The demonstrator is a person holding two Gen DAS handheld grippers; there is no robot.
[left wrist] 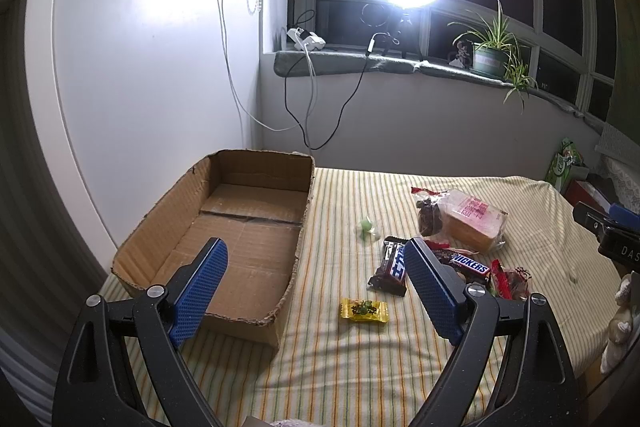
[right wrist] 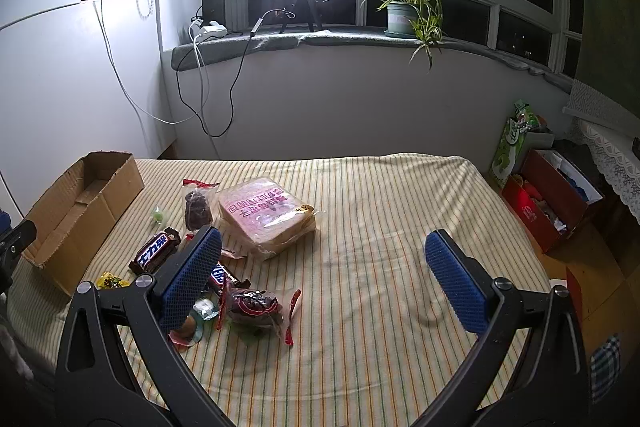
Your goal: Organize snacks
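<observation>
Both grippers – left [left wrist: 316,281] & right [right wrist: 330,271] – jaws released (nothing held) above snacks, cardboard box [left wrist: 256,163] alongside.

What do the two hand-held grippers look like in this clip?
Both match. The left hand-held gripper and right hand-held gripper each have matte black forked arms with triangular cutouts and silver round pivot screws. Their fingers carry flat rectangular blue pads with a fine dotted grip texture. No cables or sleeves show.
</observation>
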